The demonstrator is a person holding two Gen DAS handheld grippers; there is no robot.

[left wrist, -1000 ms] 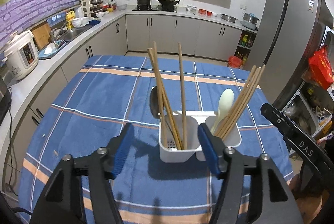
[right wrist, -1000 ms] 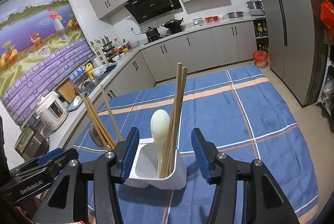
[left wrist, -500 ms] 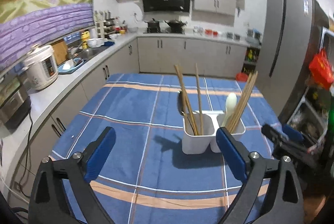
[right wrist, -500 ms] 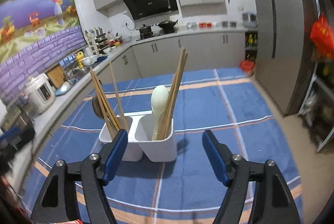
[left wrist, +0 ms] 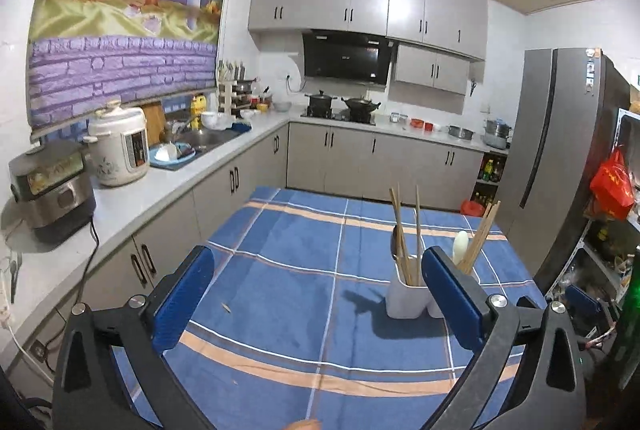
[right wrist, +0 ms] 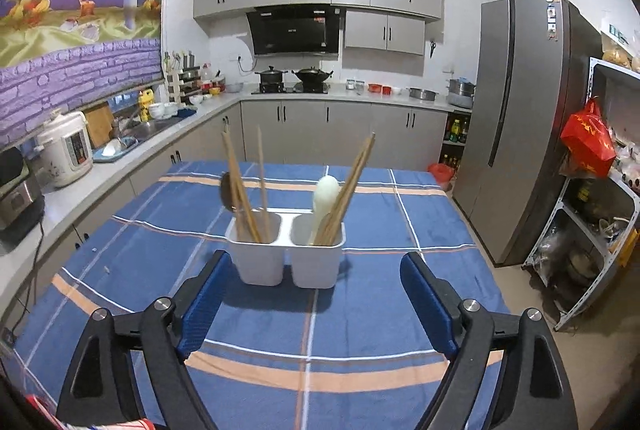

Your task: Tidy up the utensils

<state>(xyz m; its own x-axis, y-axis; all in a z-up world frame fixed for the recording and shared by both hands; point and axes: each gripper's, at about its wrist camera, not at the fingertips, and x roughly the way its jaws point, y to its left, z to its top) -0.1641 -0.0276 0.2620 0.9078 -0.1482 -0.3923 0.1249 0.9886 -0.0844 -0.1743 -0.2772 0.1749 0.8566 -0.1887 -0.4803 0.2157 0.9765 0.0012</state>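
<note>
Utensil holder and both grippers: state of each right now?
Utensil holder: upright on tablecloth, two compartments.
Left compartment: chopsticks and dark spoon, leaning.
Right compartment: chopsticks and white spoon.
Left gripper: open, empty.
Right gripper: open, empty.

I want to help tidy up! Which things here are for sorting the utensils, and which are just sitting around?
For the job:
holder
chopsticks
dark spoon
white spoon
left gripper, open
right gripper, open

Just sitting around:
rice cooker
pots
fridge
red bag
tablecloth
</note>
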